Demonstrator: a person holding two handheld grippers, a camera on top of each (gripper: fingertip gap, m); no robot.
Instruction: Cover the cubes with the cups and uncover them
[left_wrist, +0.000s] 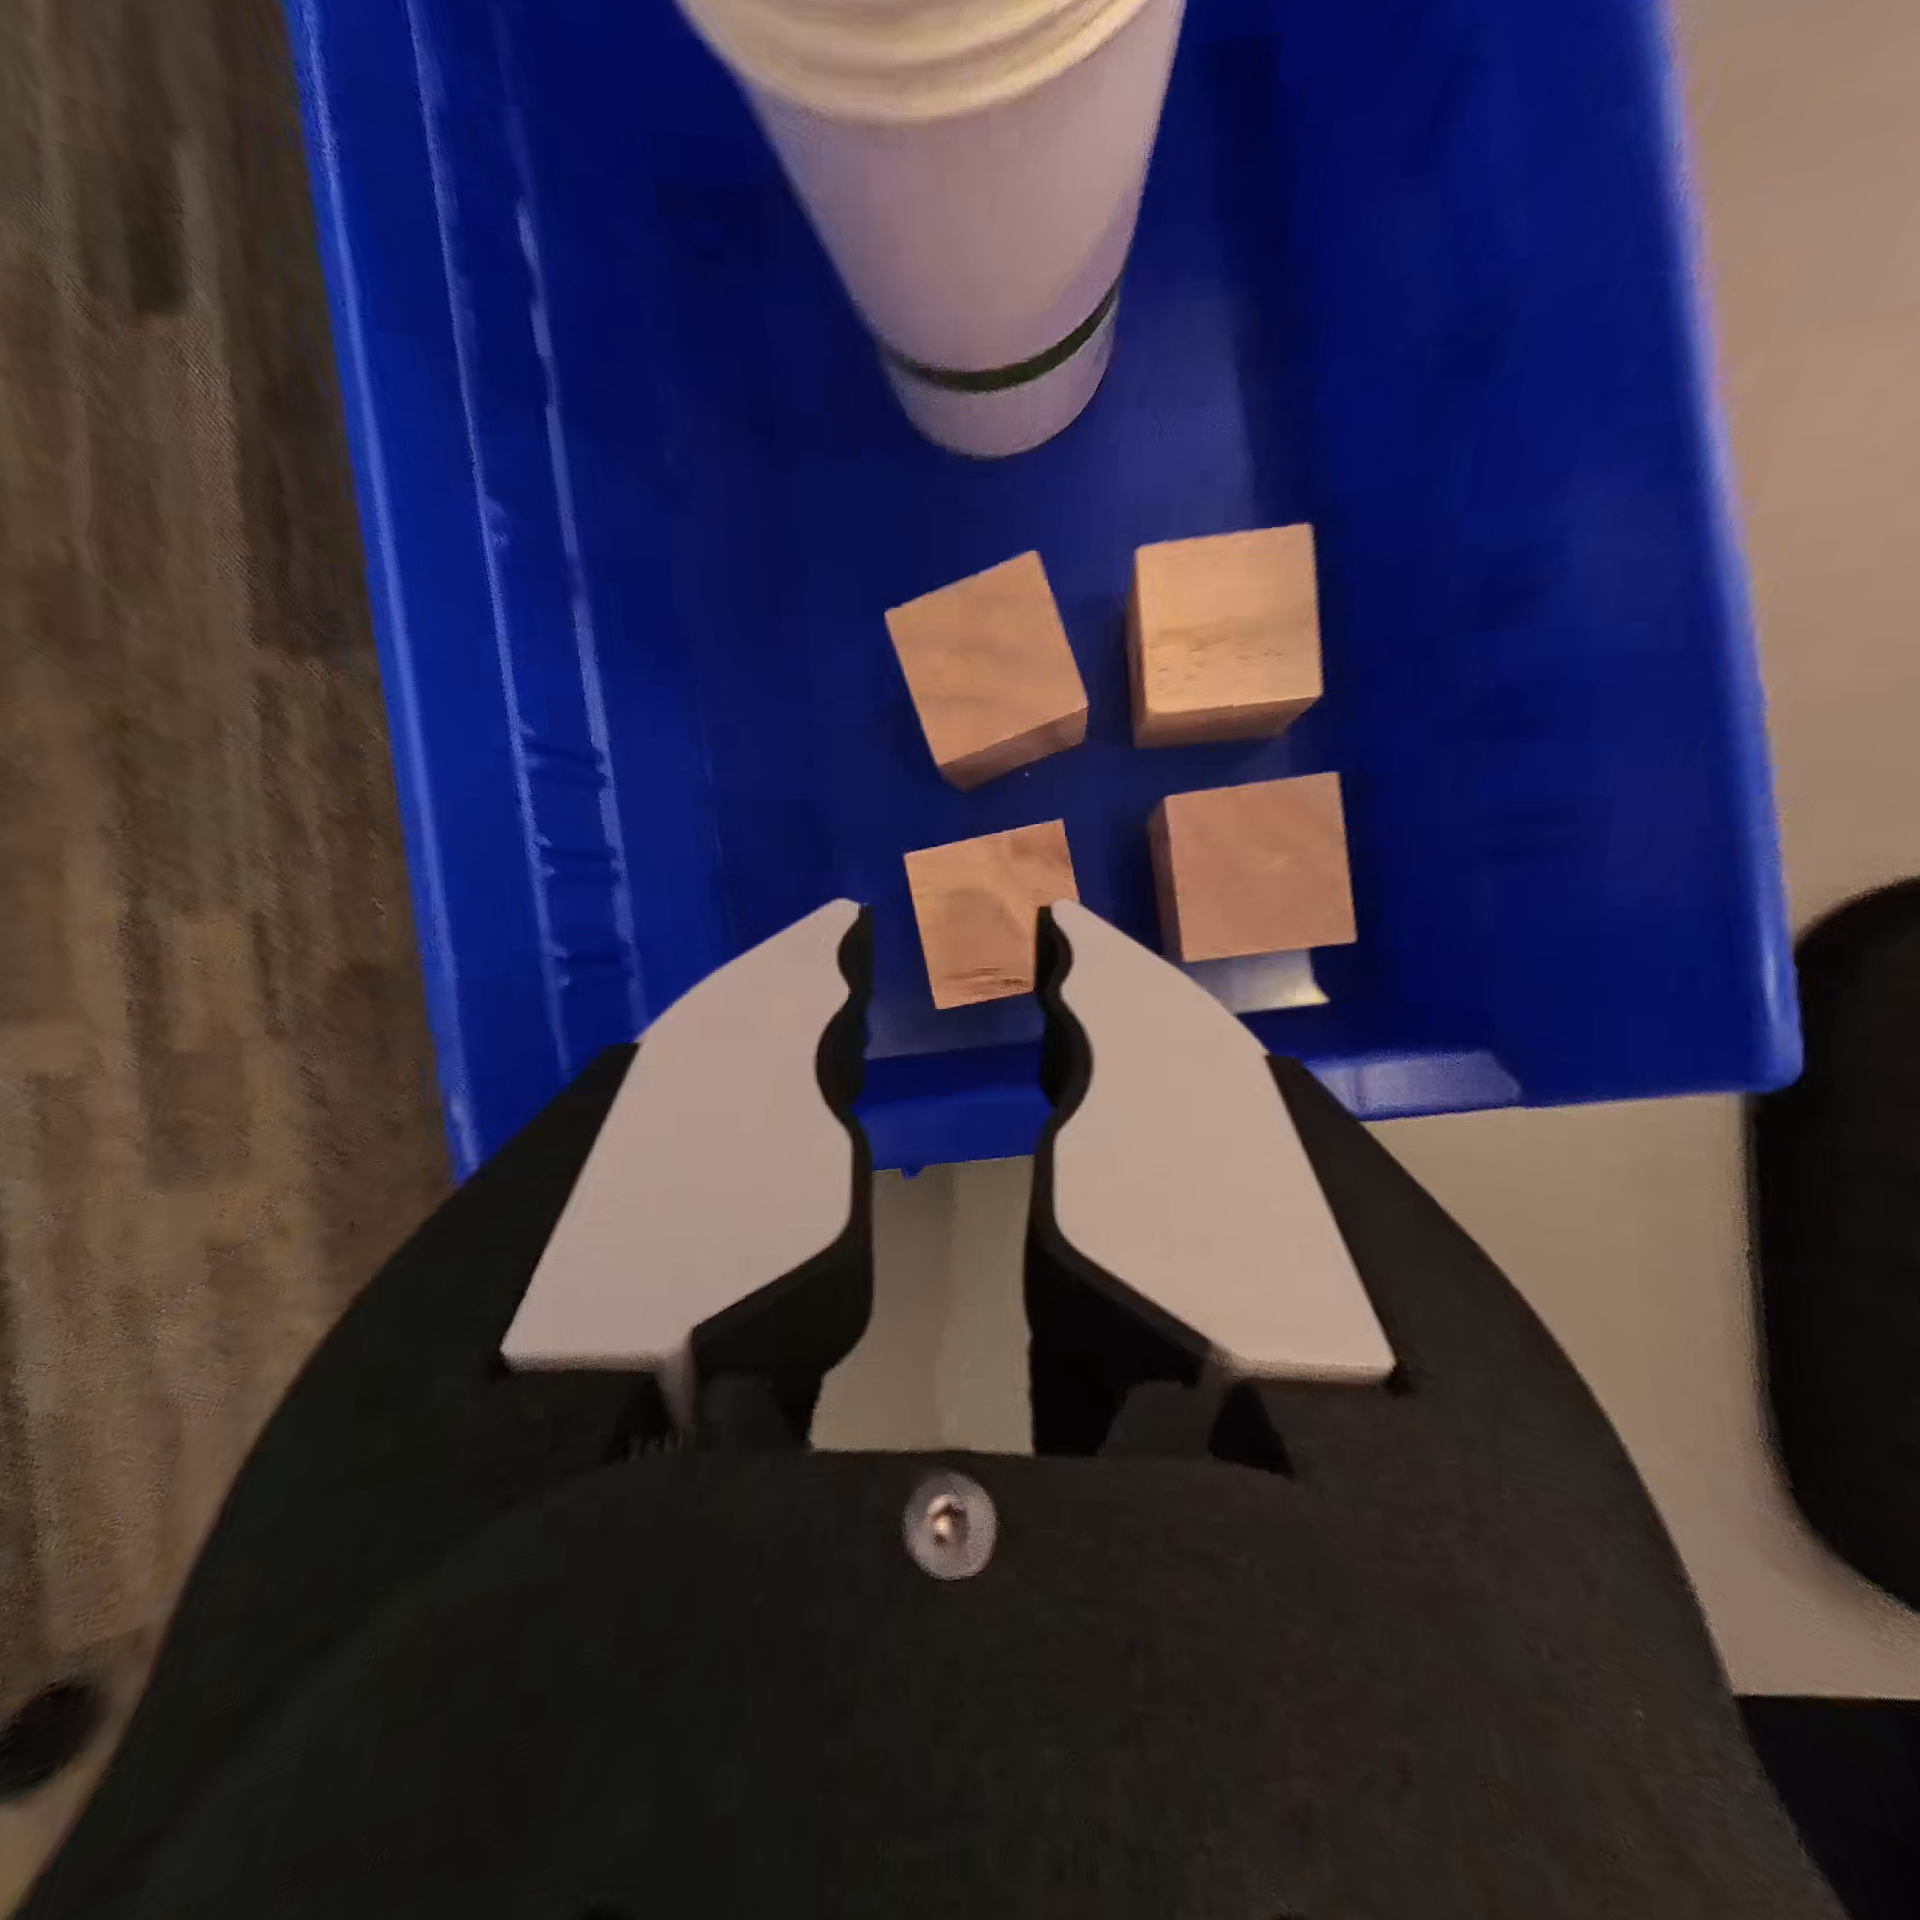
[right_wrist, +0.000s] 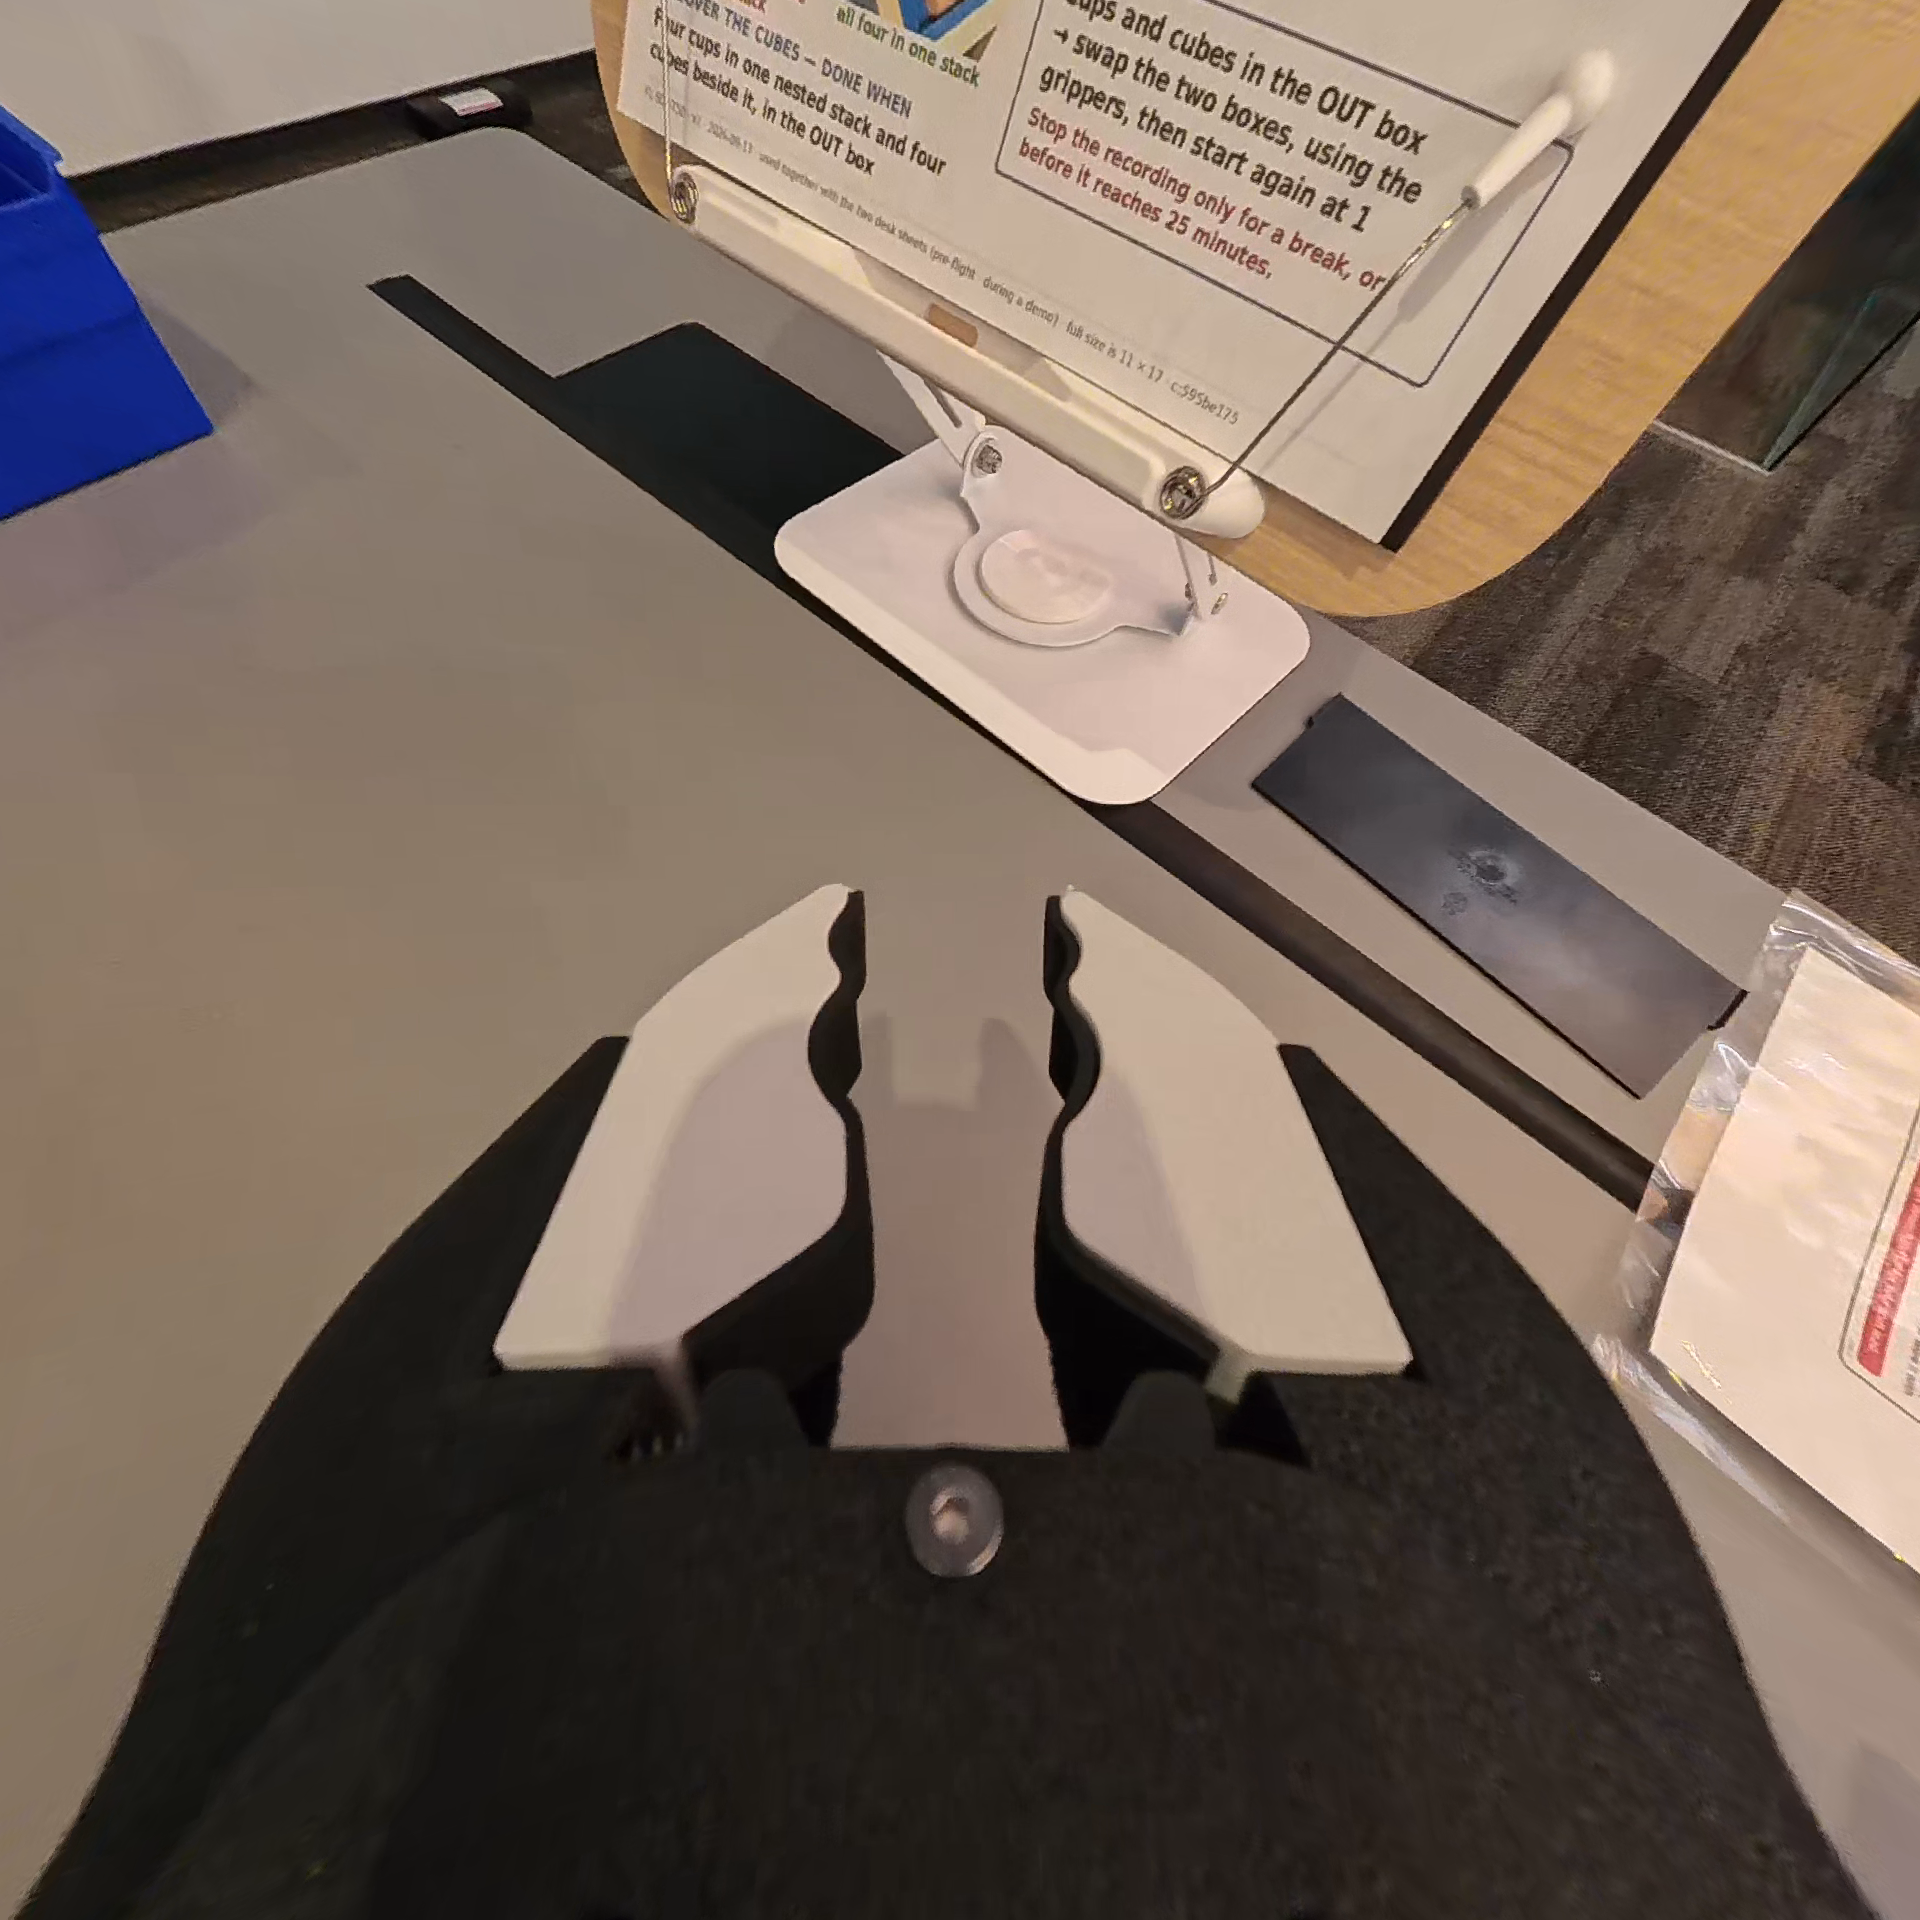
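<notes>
Below the left gripper (left_wrist: 951, 914), jaws apart: four wooden cubes (left_wrist: 1226, 634) in blue bin (left_wrist: 623, 520), nested white cups (left_wrist: 977, 208) beyond. Right gripper (right_wrist: 954, 904) parted, over bare table (right_wrist: 364, 779).

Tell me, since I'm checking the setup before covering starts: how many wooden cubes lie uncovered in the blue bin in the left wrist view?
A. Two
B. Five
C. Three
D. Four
D: four wooden cubes sit bare in a two-by-two group on the floor of the blue bin, with the stack of white cups lying beyond them.
</notes>
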